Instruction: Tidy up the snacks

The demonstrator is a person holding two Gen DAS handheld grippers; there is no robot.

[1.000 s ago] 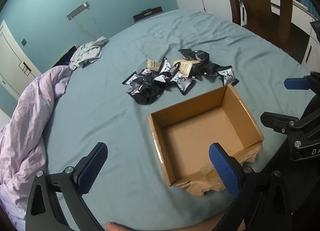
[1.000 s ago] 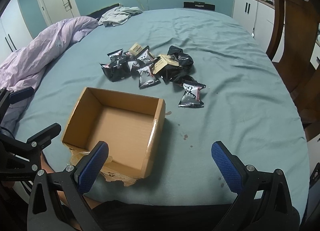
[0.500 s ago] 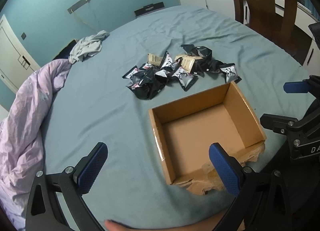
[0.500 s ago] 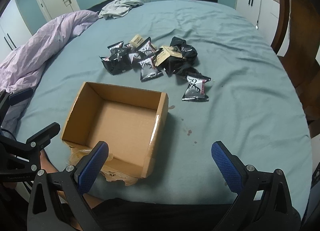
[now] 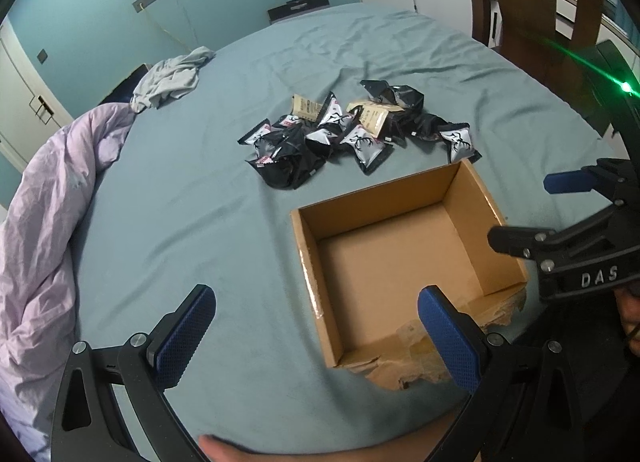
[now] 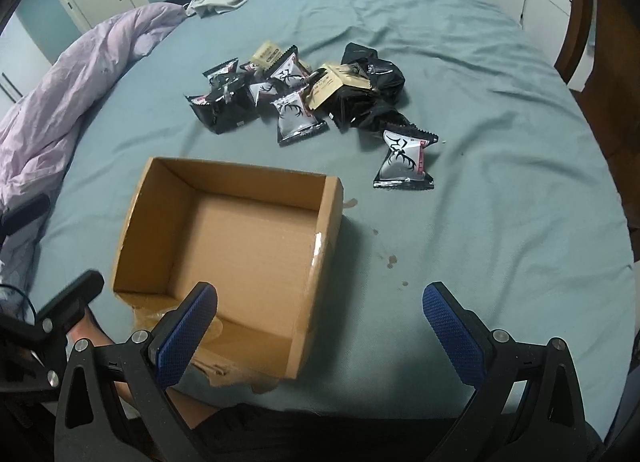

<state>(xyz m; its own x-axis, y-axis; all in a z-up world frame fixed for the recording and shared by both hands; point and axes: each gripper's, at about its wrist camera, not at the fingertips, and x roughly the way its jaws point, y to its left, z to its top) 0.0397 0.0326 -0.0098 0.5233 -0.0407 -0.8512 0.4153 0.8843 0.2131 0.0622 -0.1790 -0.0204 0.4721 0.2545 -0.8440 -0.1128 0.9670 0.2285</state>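
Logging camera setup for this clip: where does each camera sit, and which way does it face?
Left wrist: on the left tool, low at the bed's near edge, facing the cardboard box and snack pile; its open blue fingers, the right tool and some skin show.
Right wrist: on the right tool, facing the same way, box left of centre; the left tool shows.
Shared: box, snack pile, purple duvet.

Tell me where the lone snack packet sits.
In the right wrist view, the lone snack packet lies on the bed sheet, right of the cardboard box, just nearer than the snack pile.
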